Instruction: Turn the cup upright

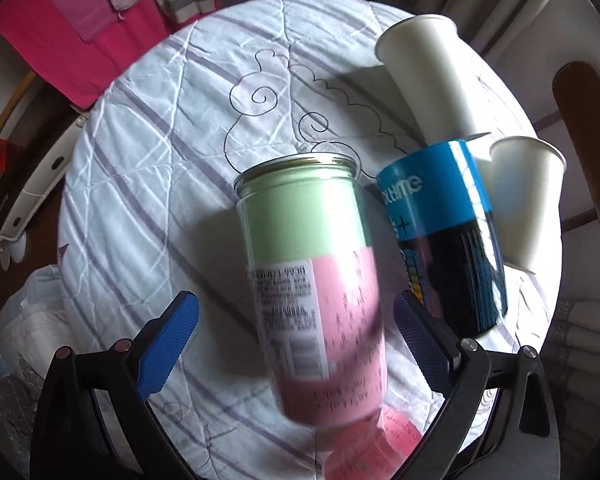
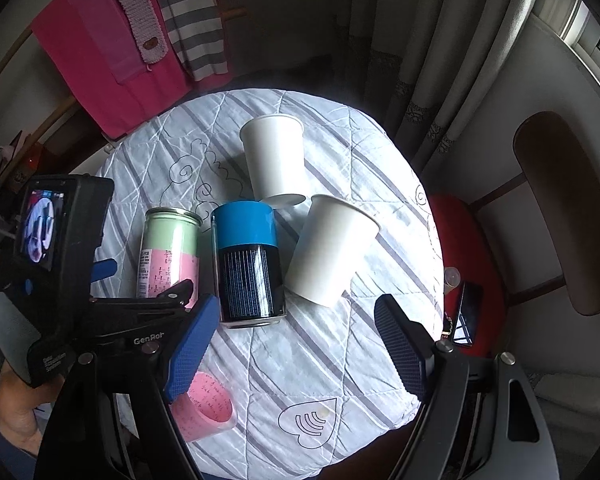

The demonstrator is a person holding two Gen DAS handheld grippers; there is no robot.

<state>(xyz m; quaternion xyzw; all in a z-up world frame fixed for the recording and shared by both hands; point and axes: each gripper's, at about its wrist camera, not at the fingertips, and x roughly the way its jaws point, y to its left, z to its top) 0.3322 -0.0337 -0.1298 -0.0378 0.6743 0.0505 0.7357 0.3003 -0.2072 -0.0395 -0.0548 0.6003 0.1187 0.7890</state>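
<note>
A green and pink cup (image 1: 316,280) stands on the round quilted table (image 1: 148,184) with its metal-rimmed mouth up. My left gripper (image 1: 296,344) is open, its blue pads either side of the cup's lower body and apart from it. The cup also shows in the right wrist view (image 2: 168,256), with the left gripper (image 2: 148,284) at its base. My right gripper (image 2: 296,356) is open and empty above the table's front half.
A blue and black can (image 2: 248,264) stands right of the cup. Two white paper cups (image 2: 276,156) (image 2: 328,248) stand upside down behind and right of it. A pink cup (image 2: 204,408) lies at the near edge. A wooden chair (image 2: 564,208) stands right.
</note>
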